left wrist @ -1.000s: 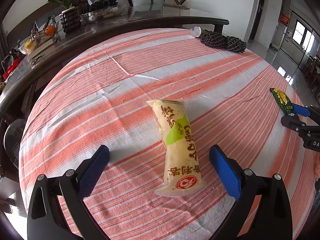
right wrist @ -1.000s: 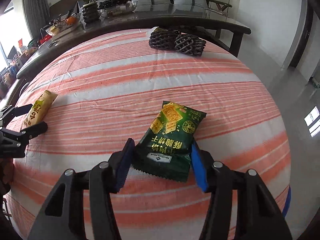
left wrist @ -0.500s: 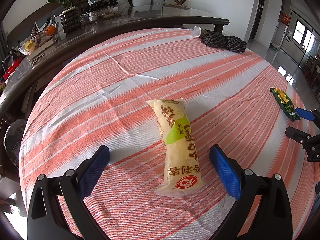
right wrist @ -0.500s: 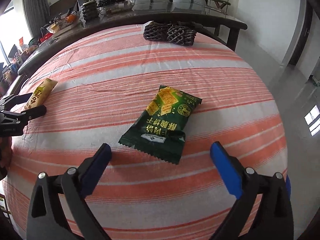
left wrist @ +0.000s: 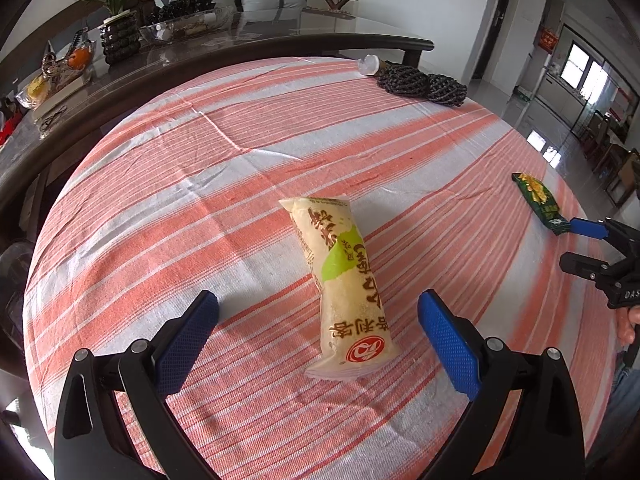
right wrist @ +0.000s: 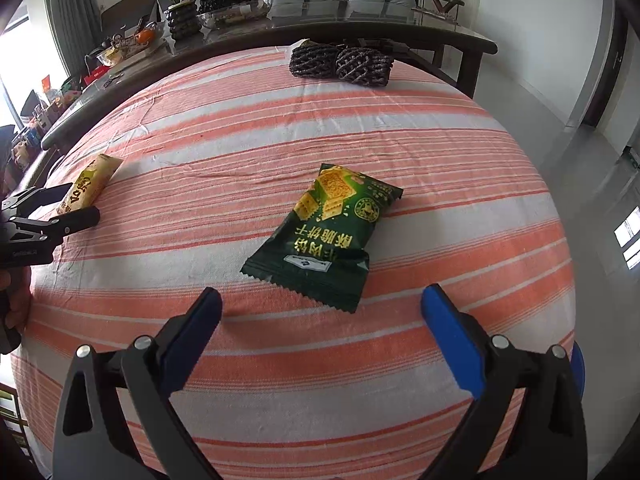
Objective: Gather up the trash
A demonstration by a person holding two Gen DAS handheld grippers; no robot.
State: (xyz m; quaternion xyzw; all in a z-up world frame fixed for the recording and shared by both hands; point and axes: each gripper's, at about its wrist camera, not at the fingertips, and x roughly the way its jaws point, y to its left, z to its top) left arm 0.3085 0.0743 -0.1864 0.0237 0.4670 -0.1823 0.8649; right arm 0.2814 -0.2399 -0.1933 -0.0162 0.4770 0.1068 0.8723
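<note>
In the left wrist view, we hold the left gripper [left wrist: 318, 326] with its jaws wide apart and empty above the striped table [left wrist: 160, 184]. The cream wrapper [left wrist: 340, 284] lies flat on the cloth at lower centre of the frame. Its long axis runs from upper left to lower right, nearly in line with the gripper's pointing direction. Its near end sits between the two jaws, slightly right of the midline; neither pad touches it. We judge that closing here would pinch the wrapper across its narrow width.

In the right wrist view, the right gripper [right wrist: 322, 322] also stands with jaws fully apart, having just been opening, and nothing lies between them. The green packet [right wrist: 326, 236] rests on the table just ahead of the jaw tips at frame centre, its long axis tilted from lower left to upper right. Its serrated near edge lies closest to the jaws.

Each hand is nearer its own item. The left needs only a descent and closure; the right needs a short advance first.
</note>
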